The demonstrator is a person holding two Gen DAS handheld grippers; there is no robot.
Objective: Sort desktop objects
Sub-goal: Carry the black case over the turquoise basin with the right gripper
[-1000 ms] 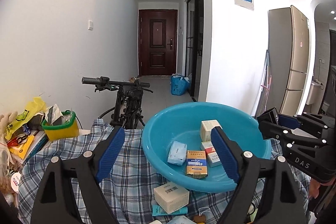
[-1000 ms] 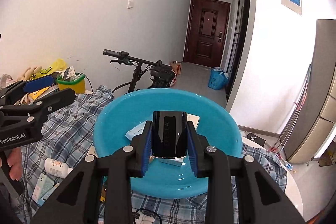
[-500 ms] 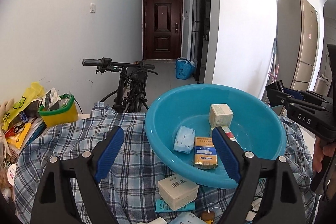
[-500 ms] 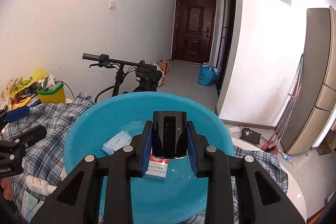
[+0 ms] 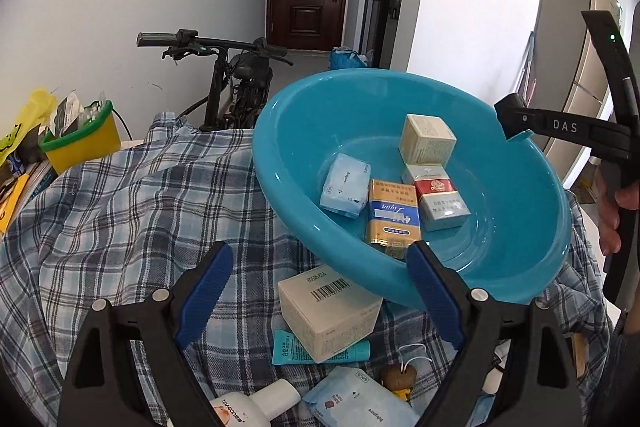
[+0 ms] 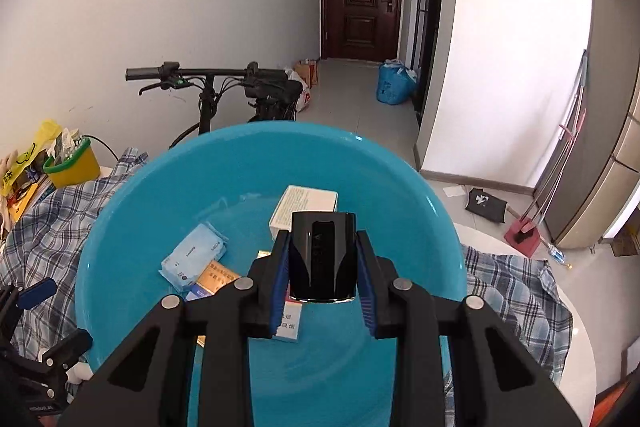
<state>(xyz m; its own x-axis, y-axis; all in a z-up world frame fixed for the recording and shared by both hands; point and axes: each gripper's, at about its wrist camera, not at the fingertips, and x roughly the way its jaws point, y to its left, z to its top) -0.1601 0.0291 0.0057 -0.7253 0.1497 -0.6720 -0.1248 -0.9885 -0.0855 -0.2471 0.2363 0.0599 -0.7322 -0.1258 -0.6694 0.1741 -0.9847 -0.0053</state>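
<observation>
A blue plastic basin (image 5: 280, 131) stands on the checked cloth and holds a cream box (image 5: 428, 145), a blue tissue pack (image 5: 346, 191), a gold box (image 5: 394, 217) and a red-and-white pack (image 5: 436, 195). My left gripper (image 5: 320, 255) hangs over the basin's near rim, its jaws opening and touching nothing. Beneath them on the cloth lies a cream barcode box (image 5: 328, 307). My right gripper (image 6: 322, 239) is shut on a glossy black case (image 6: 322, 267), held above the inside of the basin (image 6: 132, 227).
A teal tube (image 5: 292, 347), a white bottle (image 5: 248, 407) and another blue tissue pack (image 5: 356, 403) lie on the cloth (image 5: 120, 207) near me. A yellow-green bin (image 5: 80, 139) sits at the left. A bicycle (image 5: 236, 83) leans behind the table.
My left gripper has sunk and tipped down toward the boxes on the cloth. My right gripper has carried the black case across to above the basin's middle.
</observation>
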